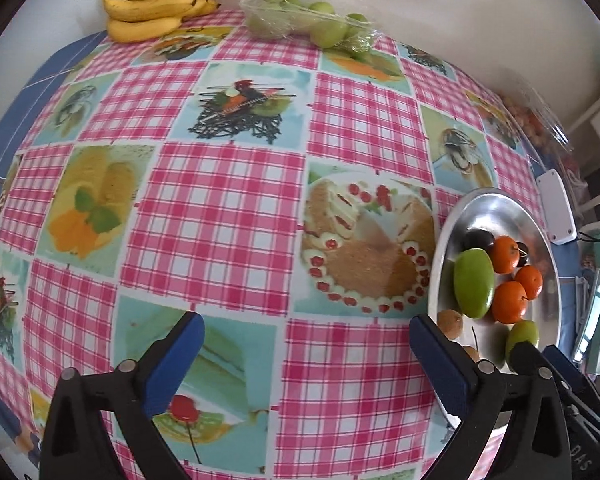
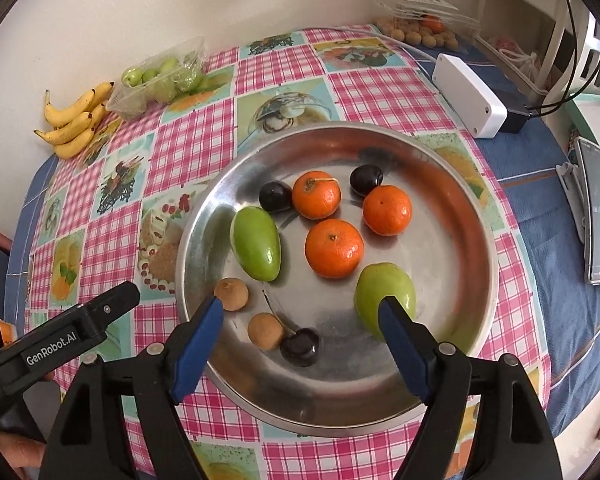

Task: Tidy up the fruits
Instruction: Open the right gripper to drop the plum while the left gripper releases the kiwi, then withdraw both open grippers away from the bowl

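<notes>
Right tool (image 2: 300,316): jaws wide, empty, above metal bowl (image 2: 476,216) holding mixed fruit. Left tool (image 1: 306,350): wide, empty, over bare counter (image 1: 220,200). Far edge: bananas (image 1: 156,4), tray of green fruits (image 1: 300,16). Advice: take one fruit at a time, centred between the pads.

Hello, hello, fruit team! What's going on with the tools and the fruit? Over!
Both tools open, empty: left tool, right tool. Fruit in metal bowl. Bananas still out. Nothing blocking.
</notes>
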A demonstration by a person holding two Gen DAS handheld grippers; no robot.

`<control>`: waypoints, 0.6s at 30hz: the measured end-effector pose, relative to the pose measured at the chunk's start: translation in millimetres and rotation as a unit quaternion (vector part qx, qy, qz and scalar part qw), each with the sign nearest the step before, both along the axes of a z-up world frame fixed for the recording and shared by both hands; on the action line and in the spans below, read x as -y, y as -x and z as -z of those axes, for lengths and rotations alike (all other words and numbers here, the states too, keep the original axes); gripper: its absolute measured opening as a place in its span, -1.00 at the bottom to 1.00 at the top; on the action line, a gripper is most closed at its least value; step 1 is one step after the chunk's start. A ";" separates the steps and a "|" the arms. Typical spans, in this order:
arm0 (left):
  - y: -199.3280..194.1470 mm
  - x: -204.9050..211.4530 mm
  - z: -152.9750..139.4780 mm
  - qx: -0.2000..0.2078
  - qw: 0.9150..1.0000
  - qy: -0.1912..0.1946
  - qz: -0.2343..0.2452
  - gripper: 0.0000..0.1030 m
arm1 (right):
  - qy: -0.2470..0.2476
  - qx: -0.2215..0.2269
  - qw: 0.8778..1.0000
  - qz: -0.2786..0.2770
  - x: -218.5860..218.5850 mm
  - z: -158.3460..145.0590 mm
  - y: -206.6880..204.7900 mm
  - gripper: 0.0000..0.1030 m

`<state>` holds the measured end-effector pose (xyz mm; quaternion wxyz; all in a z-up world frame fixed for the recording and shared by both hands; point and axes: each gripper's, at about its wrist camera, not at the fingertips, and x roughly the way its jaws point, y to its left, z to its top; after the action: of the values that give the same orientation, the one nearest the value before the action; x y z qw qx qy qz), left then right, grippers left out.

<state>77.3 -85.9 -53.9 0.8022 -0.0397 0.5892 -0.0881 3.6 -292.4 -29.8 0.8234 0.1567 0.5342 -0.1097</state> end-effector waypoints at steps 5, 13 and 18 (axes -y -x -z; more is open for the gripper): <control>4.2 -5.0 -1.9 0.015 1.000 -0.017 0.003 1.00 | 0.008 0.007 1.000 0.002 1.0 -2.6 0.9 0.87; 16.5 -9.0 -0.7 0.022 0.999 -0.039 0.010 1.00 | 0.011 0.013 1.000 0.001 -2.0 -5.2 4.5 0.90; 26.1 -19.9 -17.9 0.062 0.997 -0.043 -0.005 1.00 | 0.010 0.016 1.000 0.001 -5.1 -5.7 9.6 0.90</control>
<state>51.2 -66.0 -36.0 0.8384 -0.0029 0.5416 -0.0610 -5.9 -287.4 -24.2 0.8335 0.1507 0.5195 -0.1131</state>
